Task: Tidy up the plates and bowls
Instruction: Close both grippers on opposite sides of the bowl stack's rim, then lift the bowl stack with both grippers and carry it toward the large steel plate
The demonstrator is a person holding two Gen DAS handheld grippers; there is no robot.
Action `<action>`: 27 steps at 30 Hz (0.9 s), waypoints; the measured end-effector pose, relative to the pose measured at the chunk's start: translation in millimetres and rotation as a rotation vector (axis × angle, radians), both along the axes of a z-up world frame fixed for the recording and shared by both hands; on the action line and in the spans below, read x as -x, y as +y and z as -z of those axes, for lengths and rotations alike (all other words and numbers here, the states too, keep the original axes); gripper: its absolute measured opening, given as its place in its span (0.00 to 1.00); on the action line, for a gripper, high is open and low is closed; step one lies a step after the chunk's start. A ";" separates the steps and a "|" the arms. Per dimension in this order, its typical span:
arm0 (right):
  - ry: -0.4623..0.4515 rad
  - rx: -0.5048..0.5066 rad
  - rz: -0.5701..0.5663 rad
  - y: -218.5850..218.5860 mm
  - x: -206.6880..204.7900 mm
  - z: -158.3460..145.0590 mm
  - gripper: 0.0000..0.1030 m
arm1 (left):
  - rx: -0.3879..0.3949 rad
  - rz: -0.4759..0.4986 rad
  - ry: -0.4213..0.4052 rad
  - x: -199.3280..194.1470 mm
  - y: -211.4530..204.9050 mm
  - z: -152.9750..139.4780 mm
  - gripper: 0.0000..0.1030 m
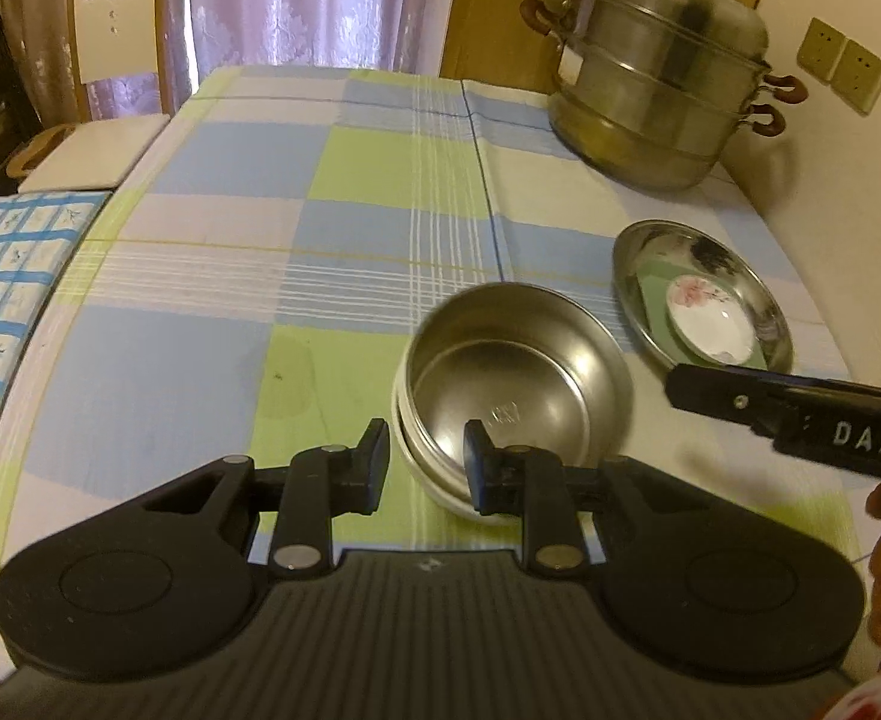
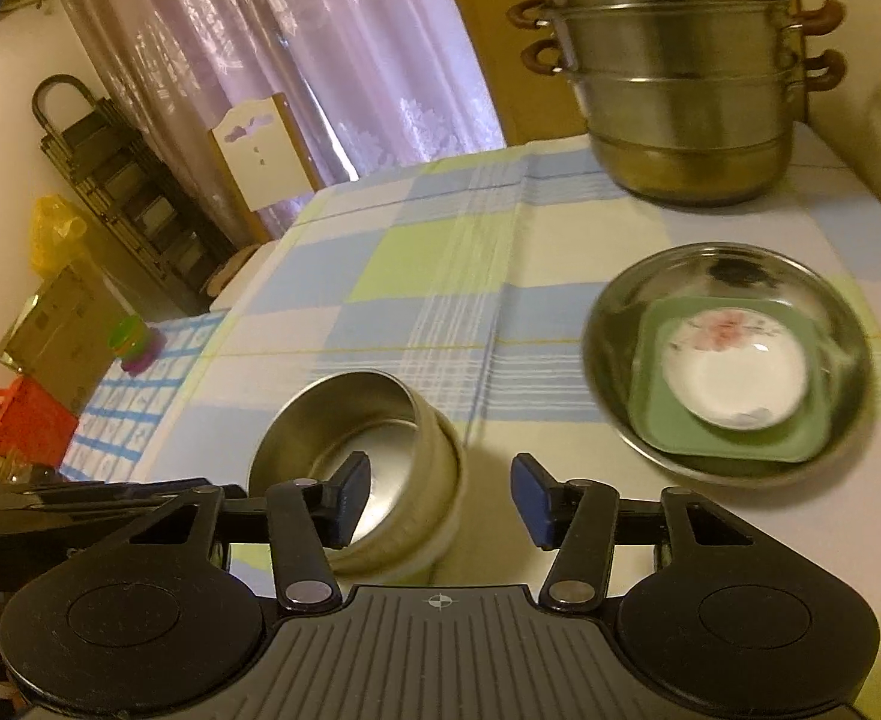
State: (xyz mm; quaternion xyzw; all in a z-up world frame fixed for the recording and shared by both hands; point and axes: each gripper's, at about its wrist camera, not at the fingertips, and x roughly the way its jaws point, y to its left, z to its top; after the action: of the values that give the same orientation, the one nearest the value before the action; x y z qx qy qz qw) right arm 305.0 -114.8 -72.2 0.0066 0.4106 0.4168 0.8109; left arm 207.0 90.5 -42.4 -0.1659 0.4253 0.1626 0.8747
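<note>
In the left wrist view, the left gripper (image 1: 425,459) straddled the near rim of the steel bowl (image 1: 515,372) at lower centre, fingers spread. The right gripper (image 2: 437,495) stood spread, bowl at its left finger.

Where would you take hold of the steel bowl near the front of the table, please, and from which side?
Grip the steel bowl by its thin upright rim, one finger inside and one outside, coming from the near side. It sits open side up, nested in a white bowl, so its outer wall is partly covered. The left claw already straddles that near rim.
</note>
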 end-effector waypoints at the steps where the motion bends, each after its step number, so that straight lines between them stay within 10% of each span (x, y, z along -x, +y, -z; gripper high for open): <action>1: 0.001 0.005 -0.001 6.6 -2.0 2.3 0.48 | 0.007 0.002 0.001 -3.5 3.8 1.9 0.23; 14: 0.106 0.008 0.028 29.5 -25.0 30.9 0.14 | 0.032 0.057 0.035 -24.5 17.3 21.6 0.16; 27: 0.228 0.026 0.102 32.2 -33.7 25.9 0.11 | 0.030 0.088 0.039 -29.6 19.0 20.0 0.13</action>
State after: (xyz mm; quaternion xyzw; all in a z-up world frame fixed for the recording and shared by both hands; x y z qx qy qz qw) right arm 338.7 -82.7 -98.0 0.0643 0.5045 0.3662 0.7793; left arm 236.6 109.4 -62.4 -0.1569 0.4514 0.1207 0.8701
